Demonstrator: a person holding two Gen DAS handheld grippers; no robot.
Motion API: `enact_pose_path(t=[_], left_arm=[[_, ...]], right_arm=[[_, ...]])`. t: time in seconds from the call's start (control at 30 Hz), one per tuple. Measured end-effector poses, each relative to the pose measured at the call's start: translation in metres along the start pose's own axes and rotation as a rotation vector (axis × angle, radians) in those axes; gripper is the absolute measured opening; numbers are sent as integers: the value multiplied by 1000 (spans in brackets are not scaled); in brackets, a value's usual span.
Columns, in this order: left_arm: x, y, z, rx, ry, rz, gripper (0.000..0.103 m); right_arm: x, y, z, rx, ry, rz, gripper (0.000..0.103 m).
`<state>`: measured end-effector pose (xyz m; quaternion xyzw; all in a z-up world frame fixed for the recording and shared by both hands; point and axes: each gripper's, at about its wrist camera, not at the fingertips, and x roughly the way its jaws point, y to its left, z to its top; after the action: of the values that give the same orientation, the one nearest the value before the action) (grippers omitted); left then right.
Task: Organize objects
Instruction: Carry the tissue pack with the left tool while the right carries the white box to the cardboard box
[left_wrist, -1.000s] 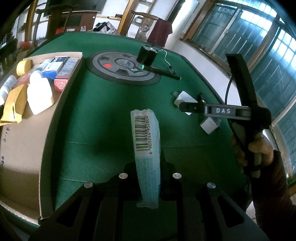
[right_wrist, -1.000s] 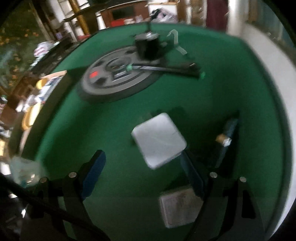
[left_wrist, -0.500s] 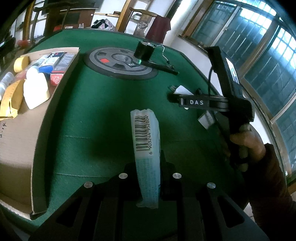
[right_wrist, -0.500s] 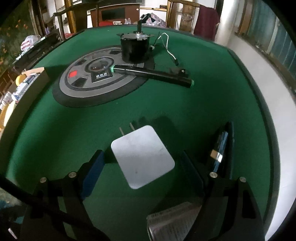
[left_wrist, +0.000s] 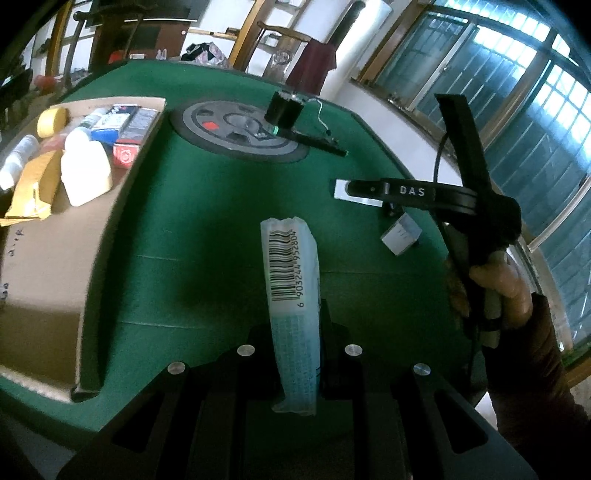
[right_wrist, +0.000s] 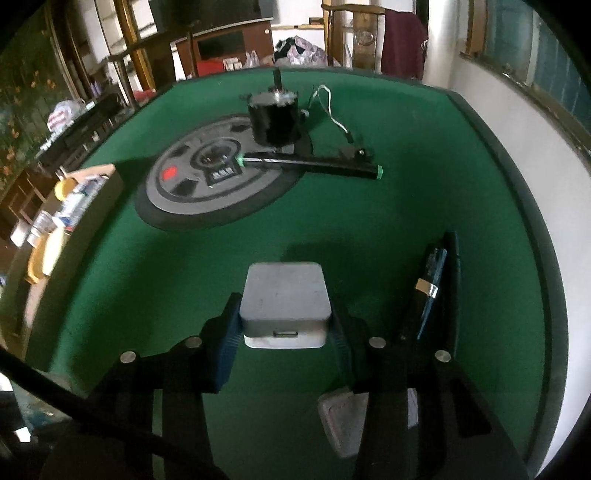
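Note:
My left gripper (left_wrist: 295, 332) is shut on a pale blue packet with a barcode (left_wrist: 291, 280) and holds it above the green table. My right gripper (right_wrist: 284, 325) is shut on a white square charger (right_wrist: 284, 295), just above the felt. It also shows in the left wrist view (left_wrist: 364, 192), with the charger (left_wrist: 341, 192) in its tips. A cardboard box (left_wrist: 40, 258) at the left holds a white bottle (left_wrist: 85, 173), tubes and small boxes.
A grey disc (right_wrist: 218, 177) lies mid-table with a black motor (right_wrist: 273, 118) and a black bar (right_wrist: 314, 166) on it. A second white adapter (left_wrist: 400, 234) lies near the right gripper. A blue-black object (right_wrist: 432, 280) lies by the table's right edge.
My right gripper moved over the white charger and shut on it. The left gripper kept the packet and barely moved.

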<state>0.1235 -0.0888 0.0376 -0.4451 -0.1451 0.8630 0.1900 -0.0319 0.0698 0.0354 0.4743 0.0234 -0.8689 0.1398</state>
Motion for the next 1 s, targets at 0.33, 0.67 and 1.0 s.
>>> enact_pose_path(t=[0.33, 0.67, 1.0], left_arm=[[-57, 19, 0, -41, -125, 2, 12], [-104, 71, 0, -134, -236, 90, 12], [-97, 123, 0, -184, -211, 220, 12]], right_arm=[[-27, 25, -7, 13, -44, 96, 43], [-58, 81, -9, -58, -98, 185, 43], [-59, 155, -7, -145, -59, 341, 43]])
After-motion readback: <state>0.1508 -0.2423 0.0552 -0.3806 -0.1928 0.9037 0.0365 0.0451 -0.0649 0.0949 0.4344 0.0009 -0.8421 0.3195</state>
